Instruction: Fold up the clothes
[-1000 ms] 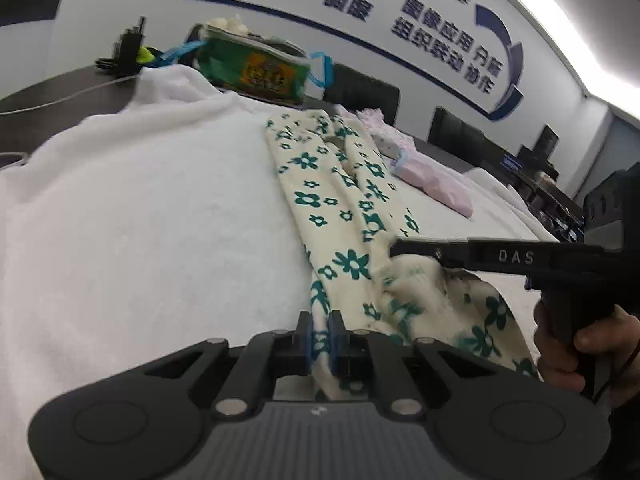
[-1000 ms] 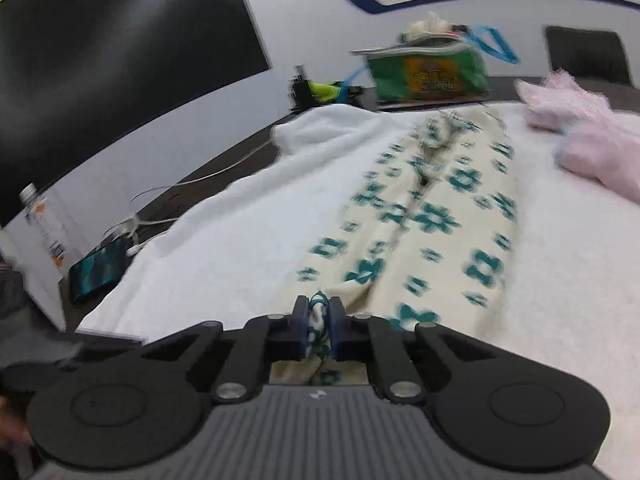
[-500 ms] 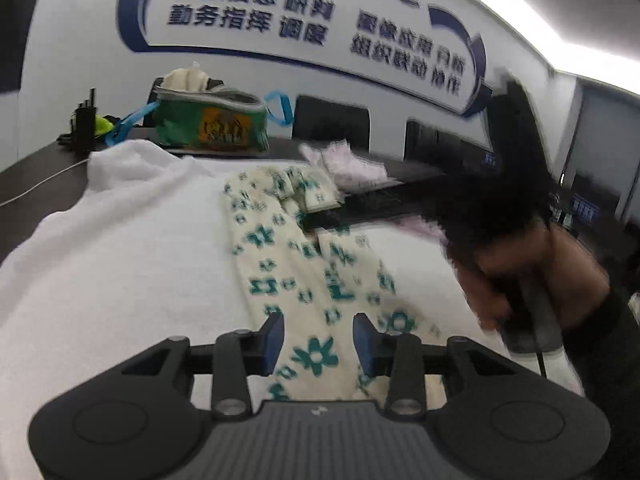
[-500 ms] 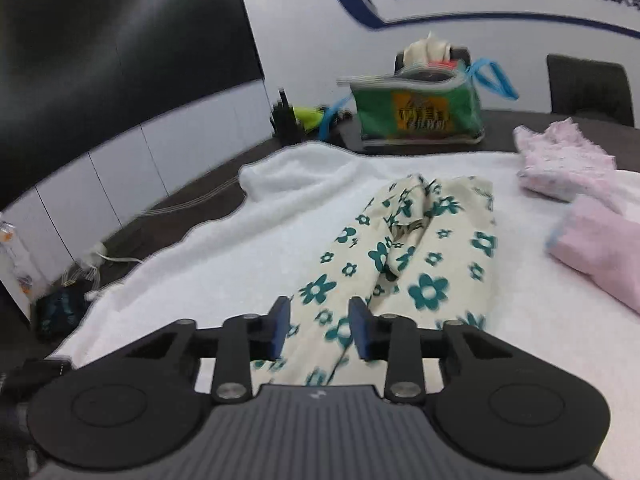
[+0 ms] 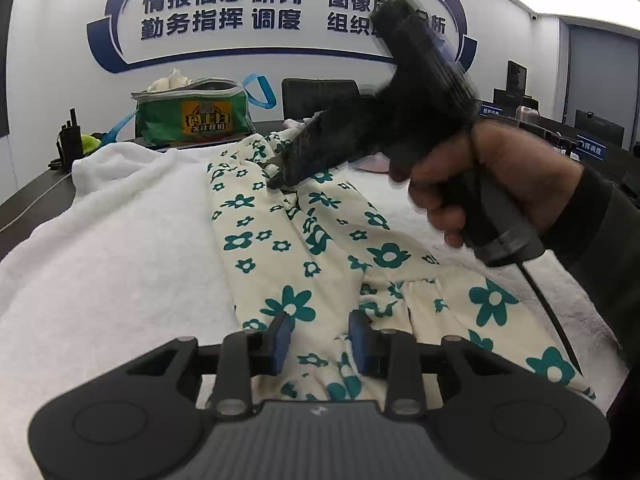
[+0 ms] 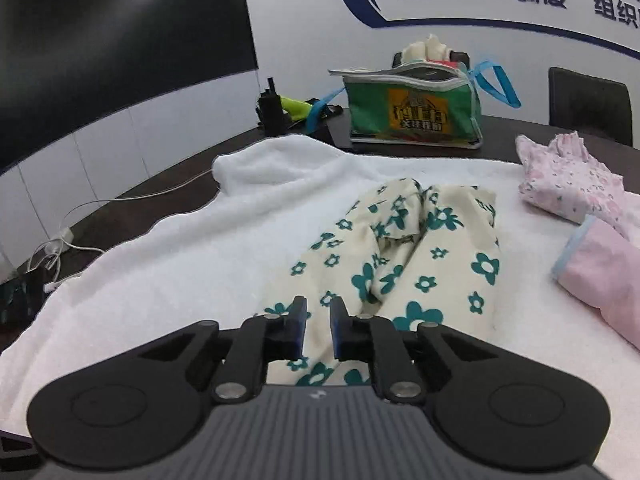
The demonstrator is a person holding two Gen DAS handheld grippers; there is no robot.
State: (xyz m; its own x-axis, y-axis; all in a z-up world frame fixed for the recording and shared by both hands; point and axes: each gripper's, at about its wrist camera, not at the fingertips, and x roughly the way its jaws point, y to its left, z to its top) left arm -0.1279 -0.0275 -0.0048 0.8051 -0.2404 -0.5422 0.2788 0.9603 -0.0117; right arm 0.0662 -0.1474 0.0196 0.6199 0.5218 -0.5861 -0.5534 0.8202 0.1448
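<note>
Cream floral trousers [image 5: 304,248] lie lengthwise mid-frame on the white towel [image 5: 112,248], folded double. Left gripper [image 5: 320,344] released; right gripper [image 6: 318,330] closing, empty, apparently repositioning.

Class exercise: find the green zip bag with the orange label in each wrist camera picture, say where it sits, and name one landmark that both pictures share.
Left wrist view: the green bag sits upper left of centre, on the dark table behind the white towel.
Right wrist view: the green bag sits upper right of centre, behind the towel's far edge.
Shared landmark: the floral garment lying on the towel.
</note>
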